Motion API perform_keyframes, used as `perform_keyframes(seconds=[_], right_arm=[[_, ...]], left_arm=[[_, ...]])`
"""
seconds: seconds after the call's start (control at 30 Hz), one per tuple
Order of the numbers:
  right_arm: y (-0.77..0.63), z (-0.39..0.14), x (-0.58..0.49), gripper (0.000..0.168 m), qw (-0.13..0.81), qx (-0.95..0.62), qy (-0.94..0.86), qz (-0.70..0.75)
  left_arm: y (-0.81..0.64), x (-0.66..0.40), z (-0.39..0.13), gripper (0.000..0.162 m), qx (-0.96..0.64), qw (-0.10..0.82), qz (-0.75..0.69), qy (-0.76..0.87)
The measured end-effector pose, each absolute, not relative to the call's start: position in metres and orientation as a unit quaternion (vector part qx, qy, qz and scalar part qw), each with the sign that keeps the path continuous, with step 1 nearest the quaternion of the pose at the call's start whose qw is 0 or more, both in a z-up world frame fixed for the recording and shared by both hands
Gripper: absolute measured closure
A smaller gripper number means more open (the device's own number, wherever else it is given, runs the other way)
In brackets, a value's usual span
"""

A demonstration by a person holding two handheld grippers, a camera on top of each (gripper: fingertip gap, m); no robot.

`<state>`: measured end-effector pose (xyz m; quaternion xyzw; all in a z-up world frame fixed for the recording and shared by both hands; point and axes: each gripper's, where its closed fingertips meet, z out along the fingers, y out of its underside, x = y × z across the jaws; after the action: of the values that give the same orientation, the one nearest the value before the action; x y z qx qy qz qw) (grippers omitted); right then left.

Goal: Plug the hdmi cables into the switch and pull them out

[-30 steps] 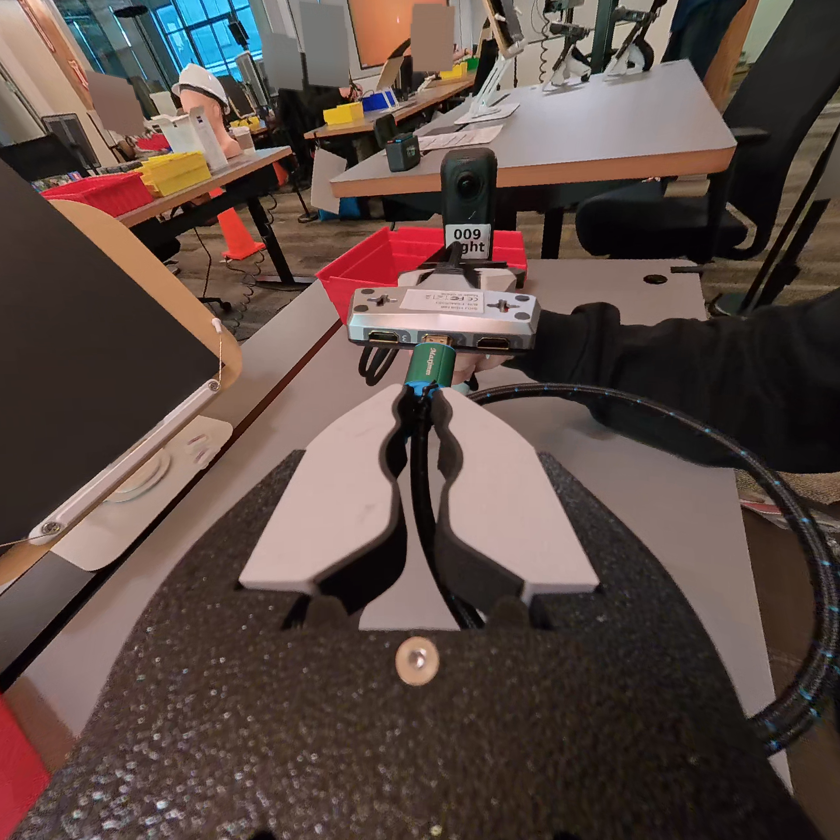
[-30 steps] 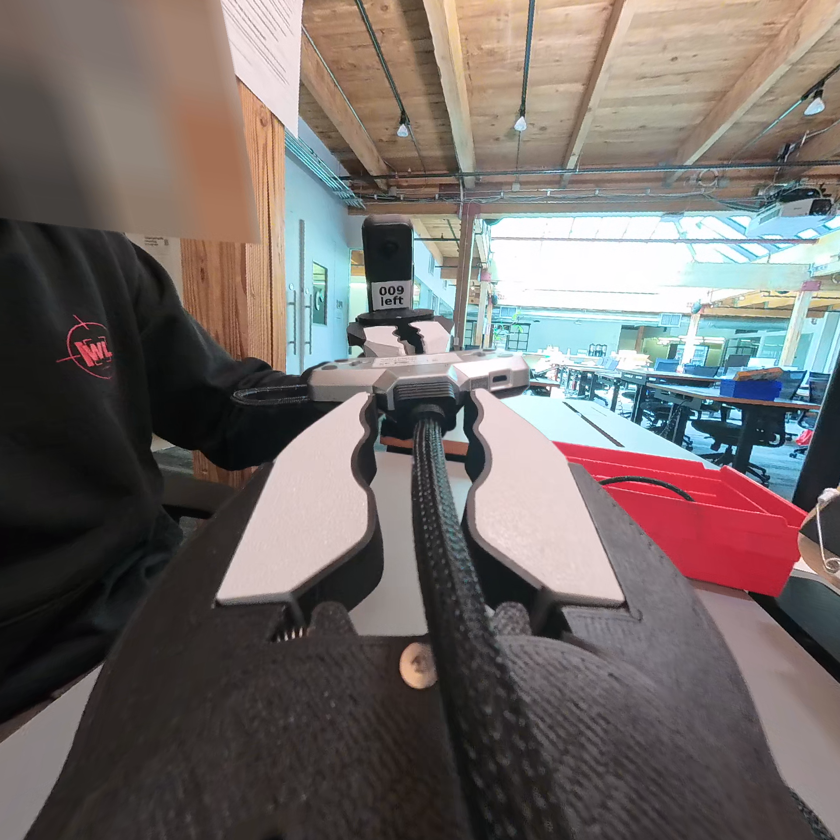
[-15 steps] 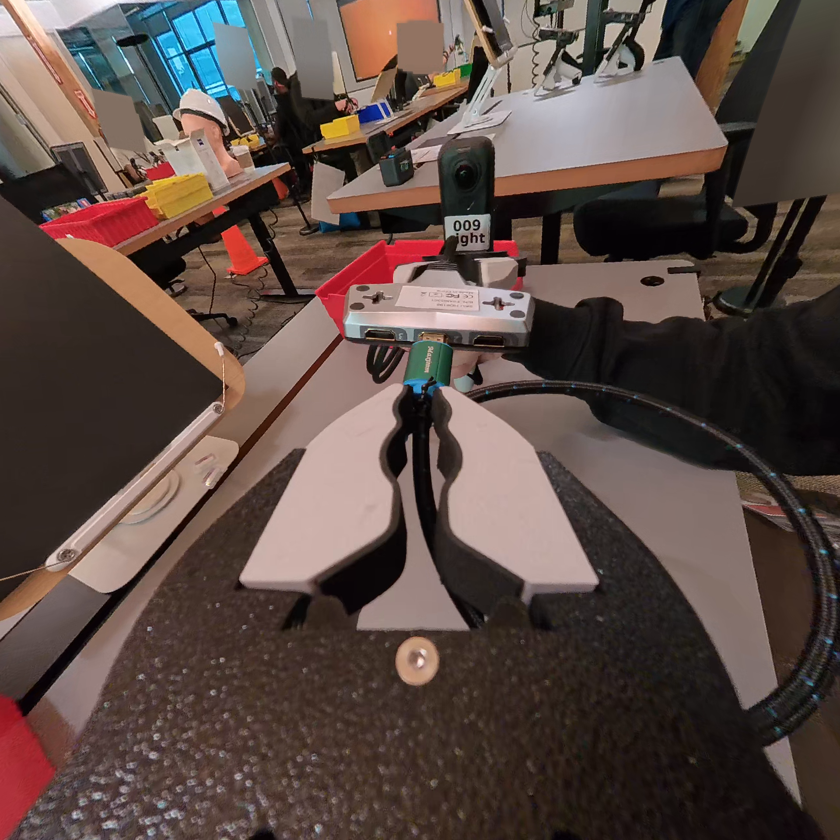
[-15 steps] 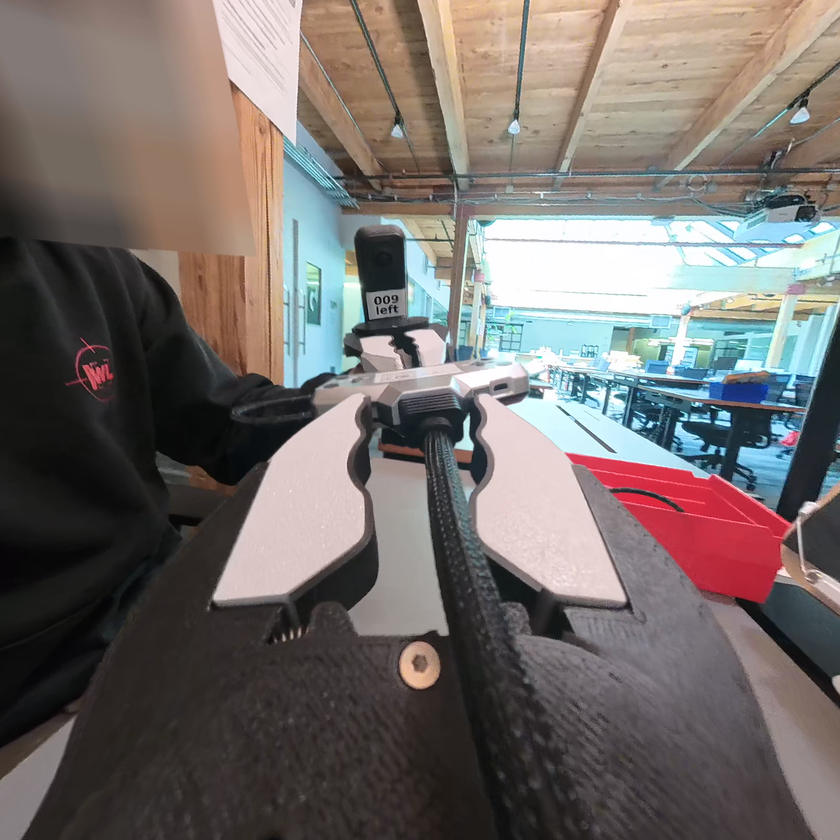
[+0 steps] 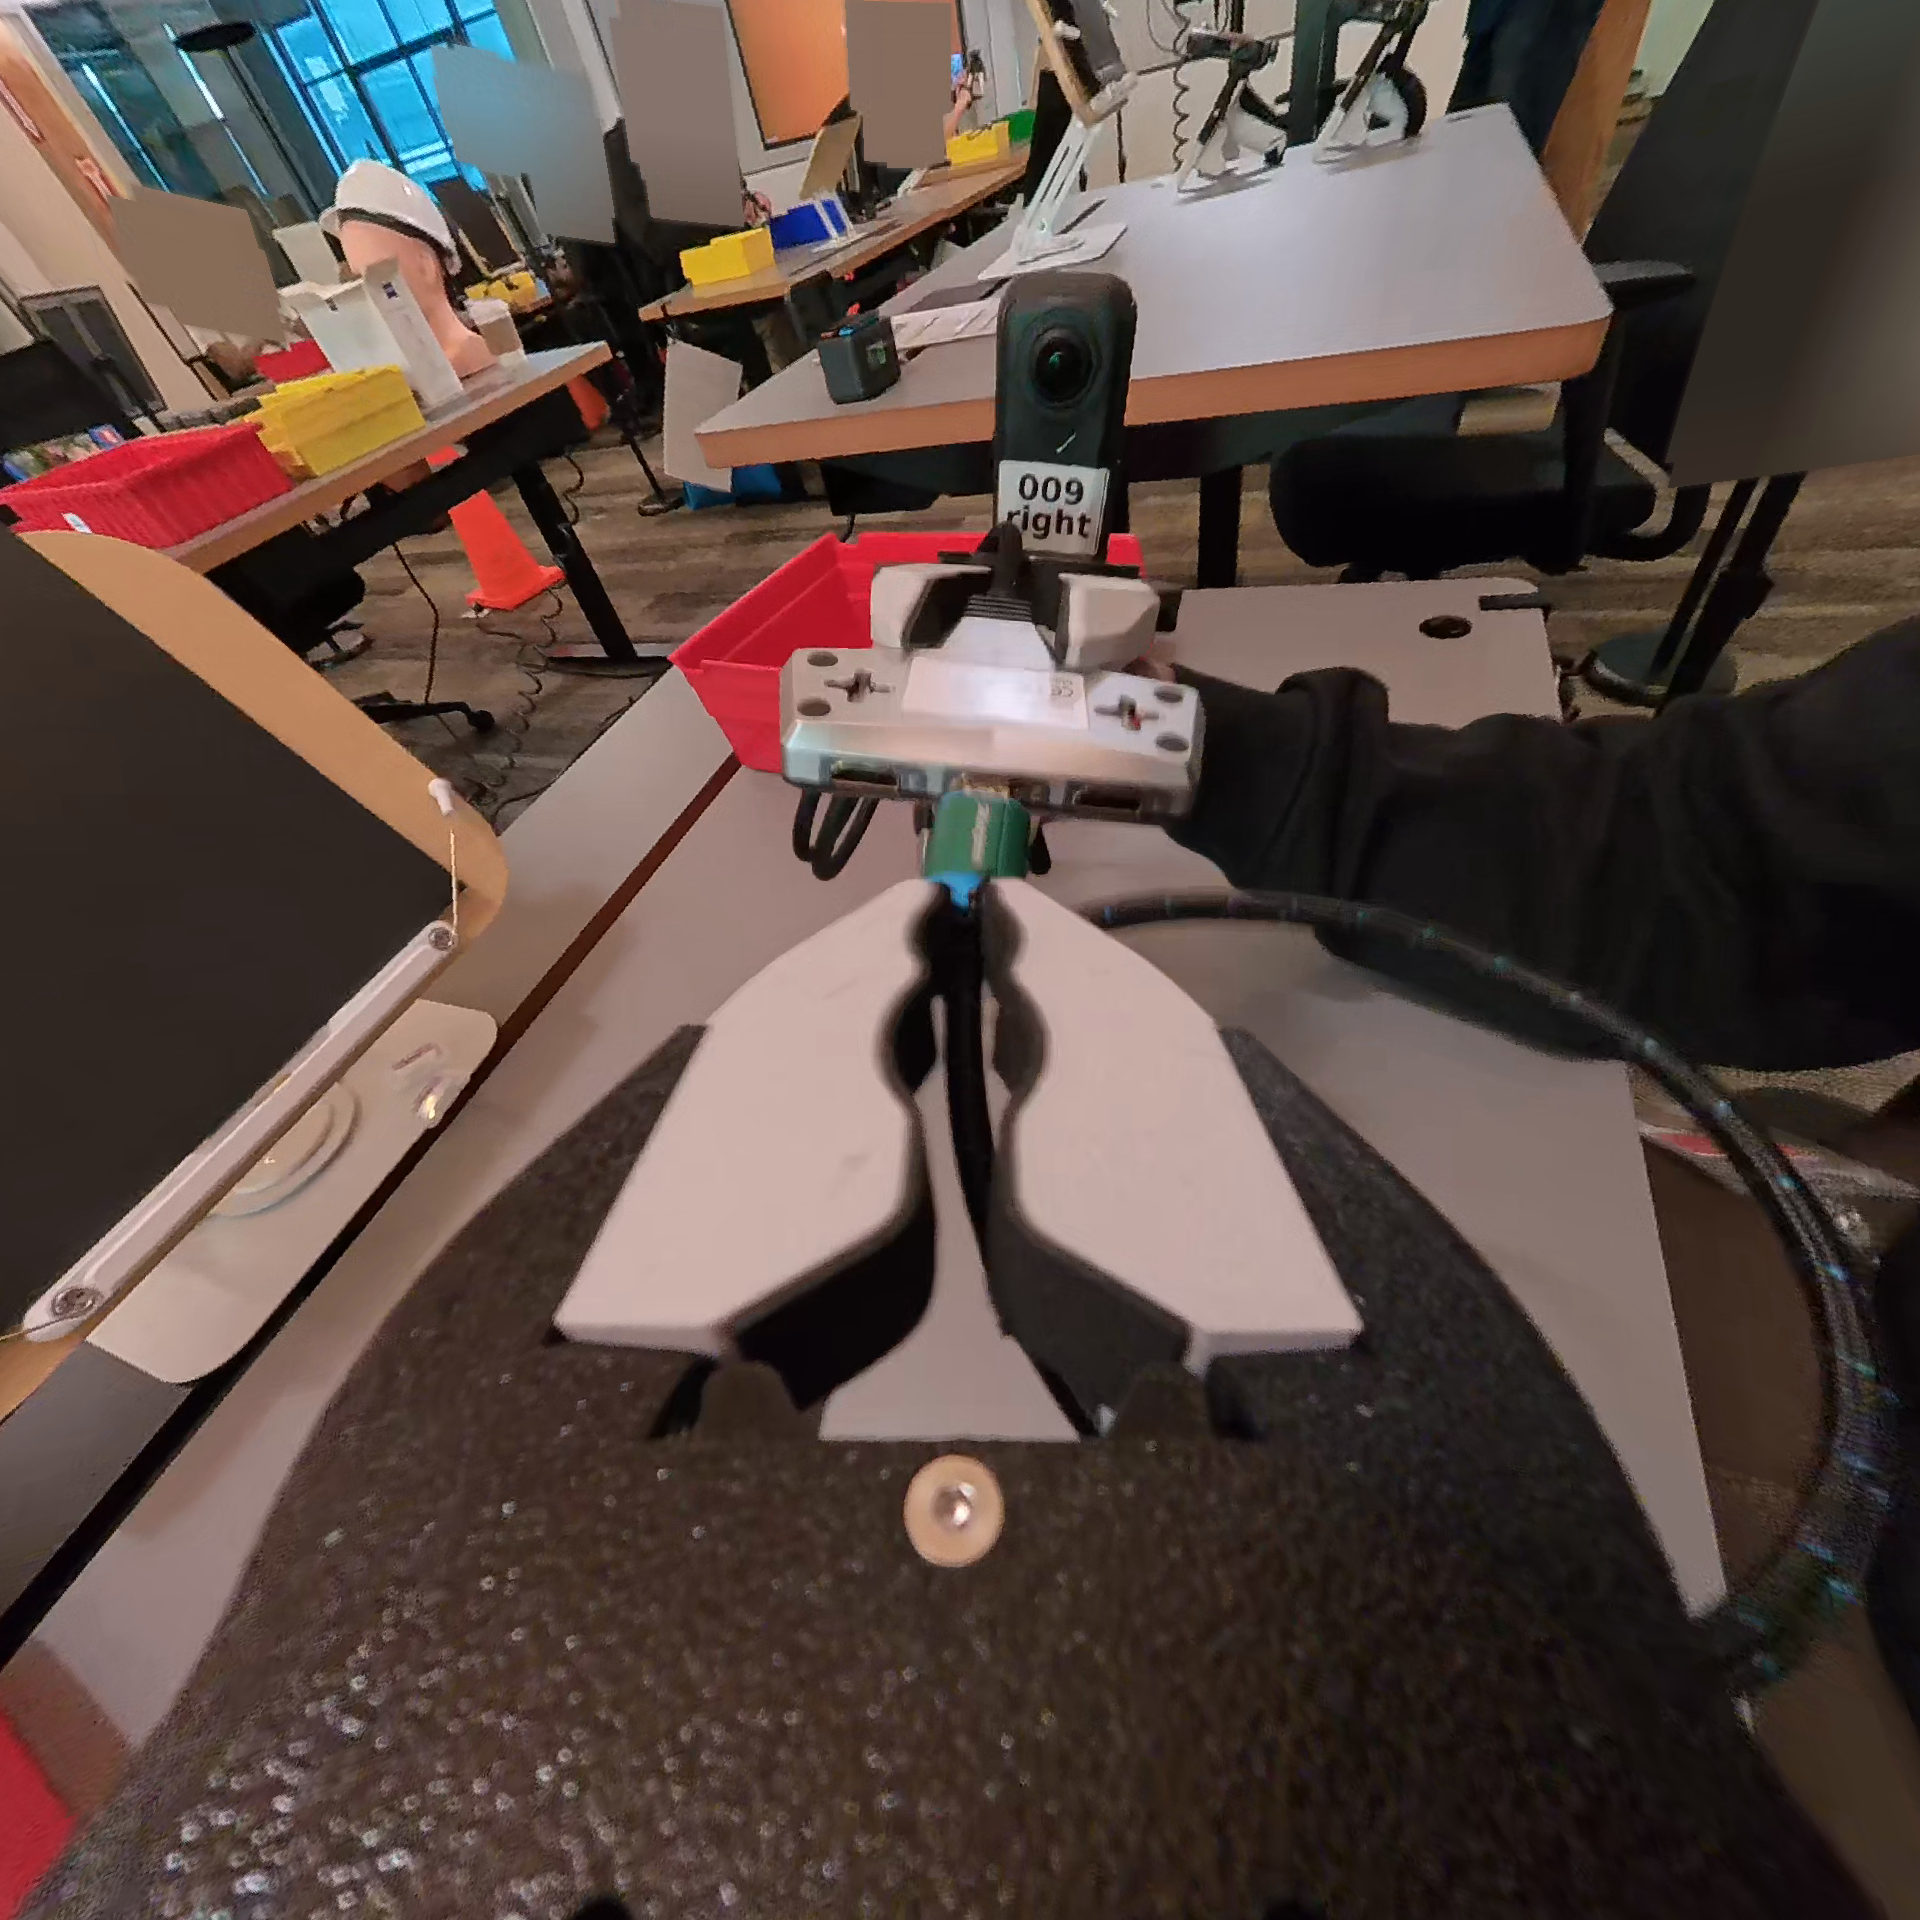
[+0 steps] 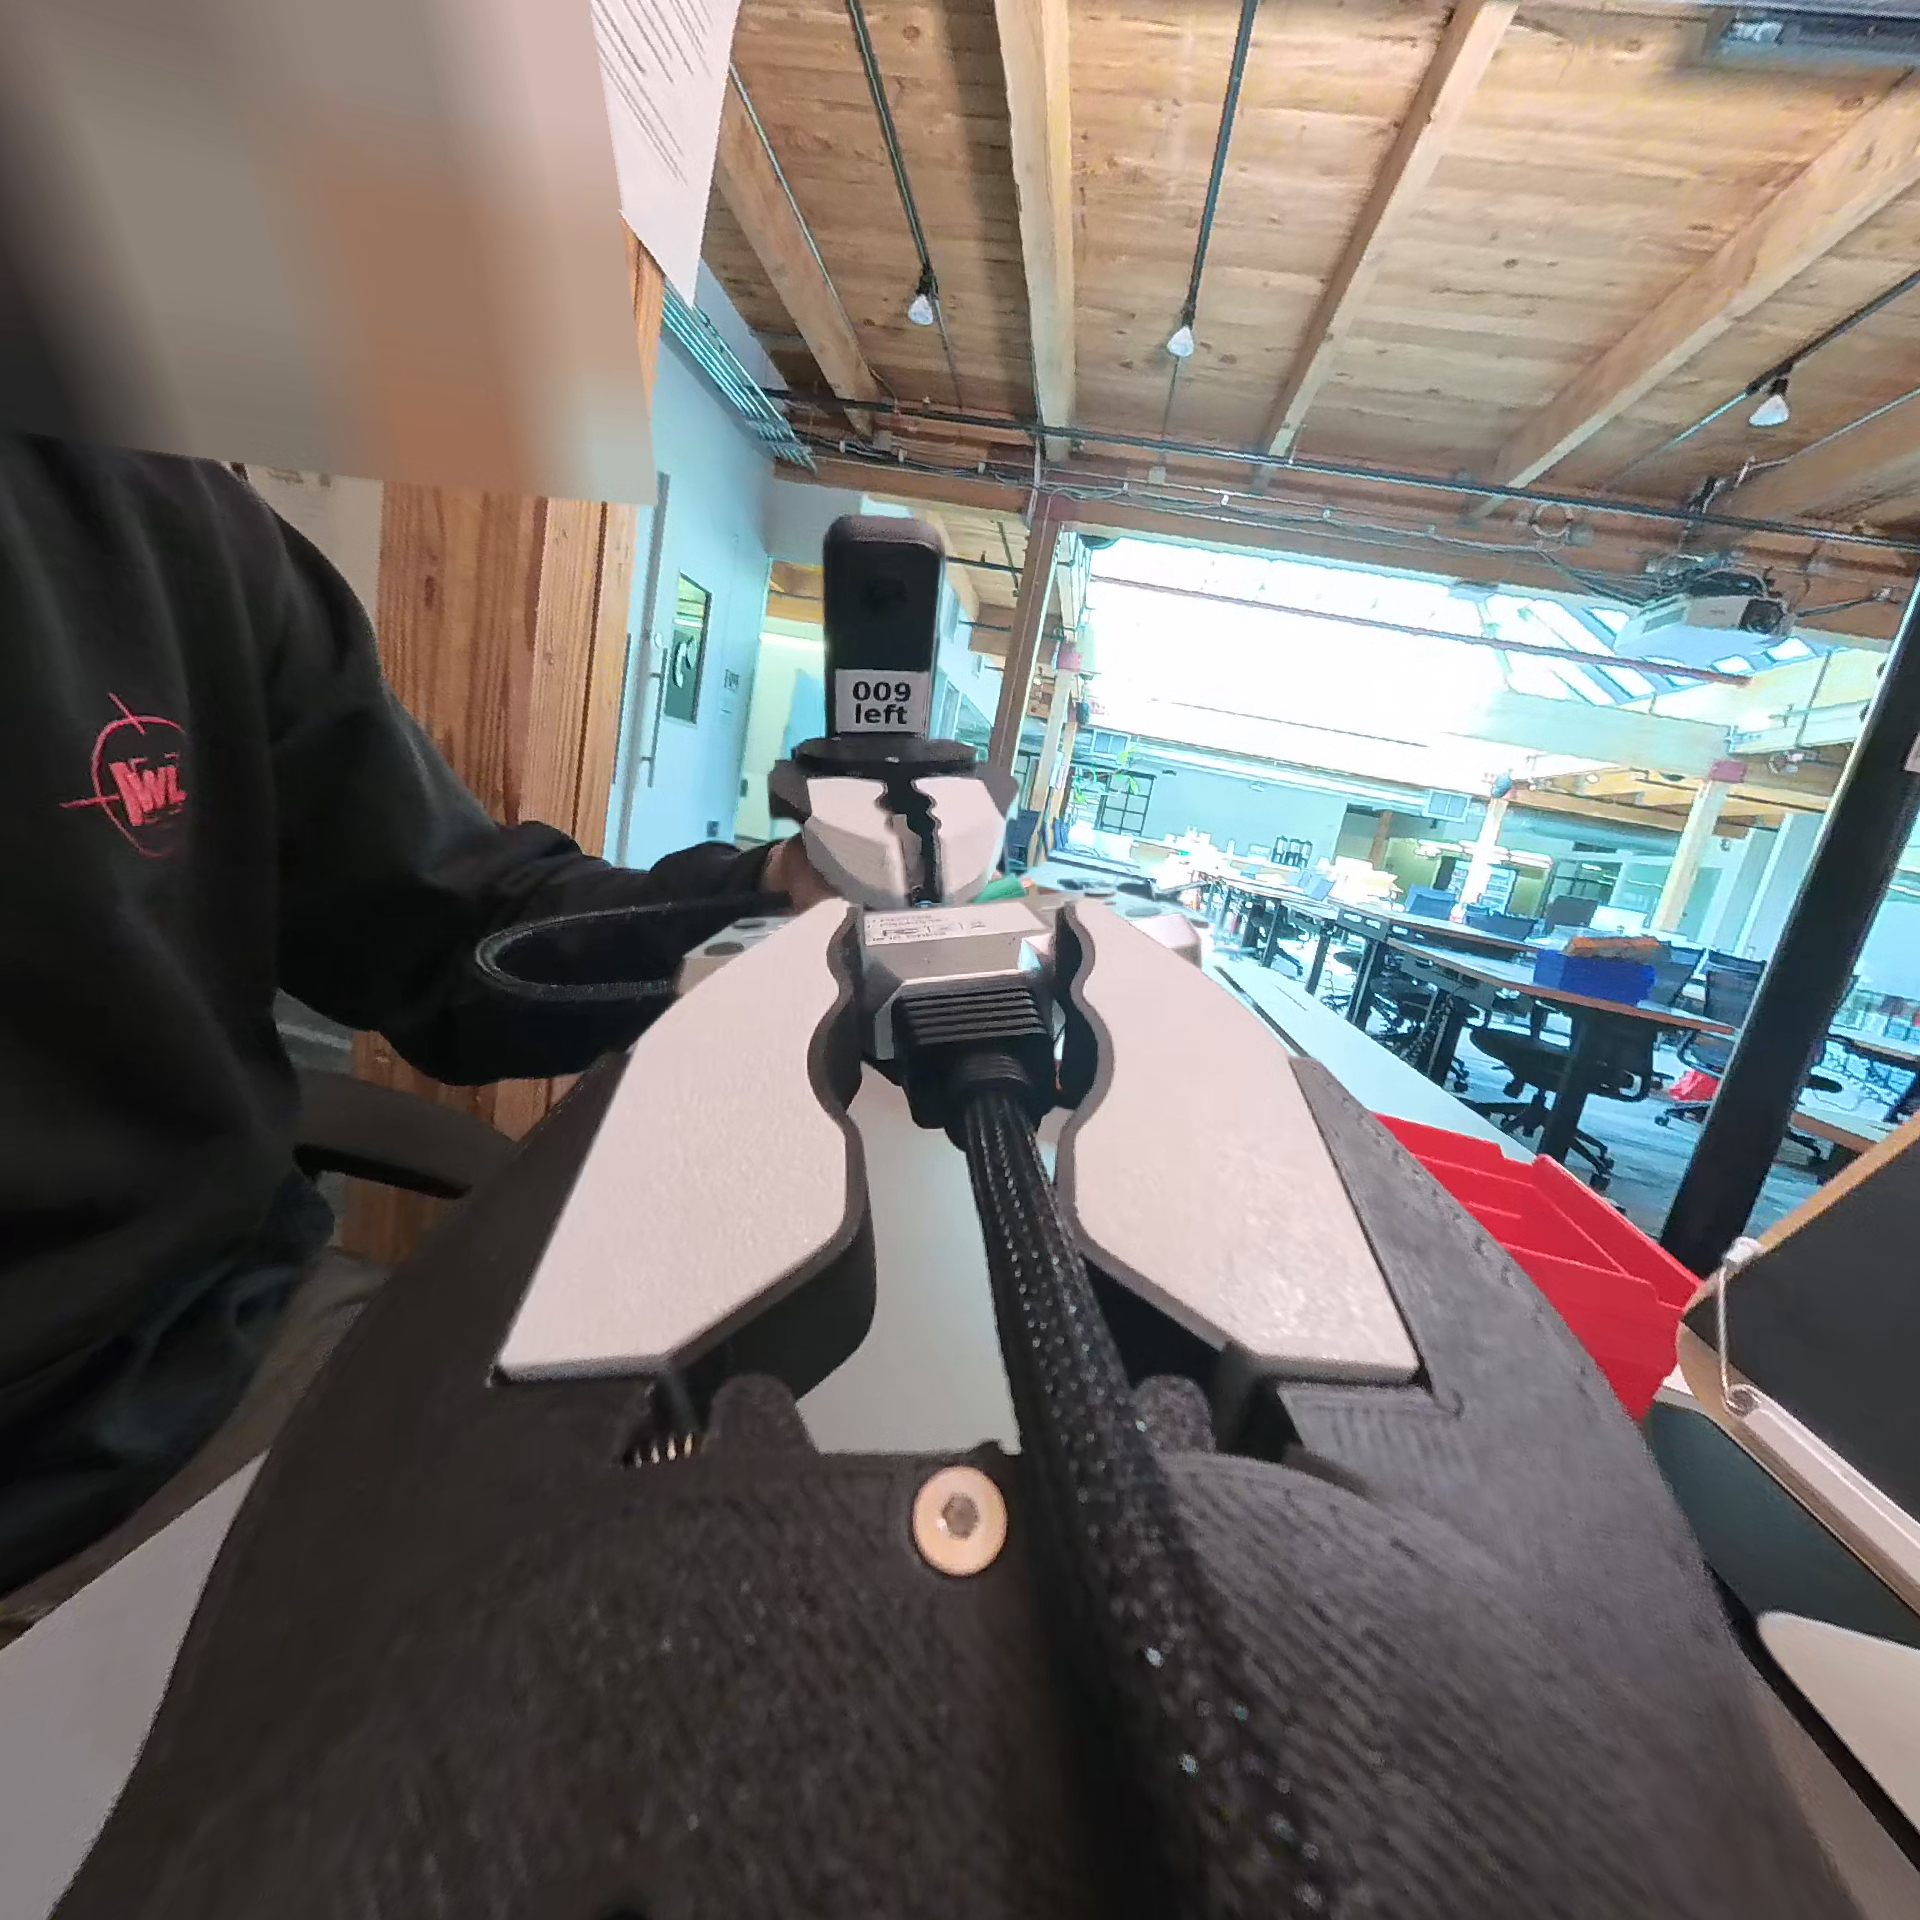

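Above the table [image 5: 1351,1049], the switch [image 5: 992,727] clamped in the right gripper [image 6: 956,961] has tilted up, while the left gripper [image 5: 961,914] stays closed on the HDMI cable [image 5: 961,1049], its green plug [image 5: 977,844] seemingly backing out.

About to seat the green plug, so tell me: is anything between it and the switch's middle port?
Nothing visible. The green plug, cable clamped in the left hand-held gripper, sits at the middle port of the switch, which the right hand-held gripper holds.
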<state>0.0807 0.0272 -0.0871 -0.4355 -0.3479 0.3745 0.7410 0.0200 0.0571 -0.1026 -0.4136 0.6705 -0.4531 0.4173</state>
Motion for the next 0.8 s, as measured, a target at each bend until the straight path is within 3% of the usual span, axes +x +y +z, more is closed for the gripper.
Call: perform_keyframes(seconds=[0.1,0.2,0.27,0.57,0.7,0.8], right_arm=[[0.026,-0.089,0.086,0.124,0.740,-0.442,-0.347,0.370],[0.034,-0.102,0.079,0.142,0.720,-0.472,-0.368,0.351],[0.029,-0.104,0.066,0.163,0.715,-0.449,-0.395,0.362],[0.024,-0.100,0.075,0.164,0.724,-0.432,-0.393,0.368],[0.017,-0.094,0.082,0.164,0.739,-0.404,-0.388,0.375],[0.007,-0.088,0.090,0.164,0.744,-0.379,-0.387,0.391]], left_arm=[[0.058,0.019,-0.095,0.161,-0.413,0.413,-0.473,0.660],[0.054,0.022,-0.091,0.161,-0.405,0.410,-0.489,0.655],[0.051,0.026,-0.095,0.161,-0.401,0.413,-0.468,0.670],[0.062,0.019,-0.124,0.161,-0.442,0.384,-0.484,0.650],[0.080,0.010,-0.157,0.161,-0.545,0.296,-0.473,0.626],[0.087,-0.001,-0.208,0.160,-0.619,0.168,-0.459,0.615]])
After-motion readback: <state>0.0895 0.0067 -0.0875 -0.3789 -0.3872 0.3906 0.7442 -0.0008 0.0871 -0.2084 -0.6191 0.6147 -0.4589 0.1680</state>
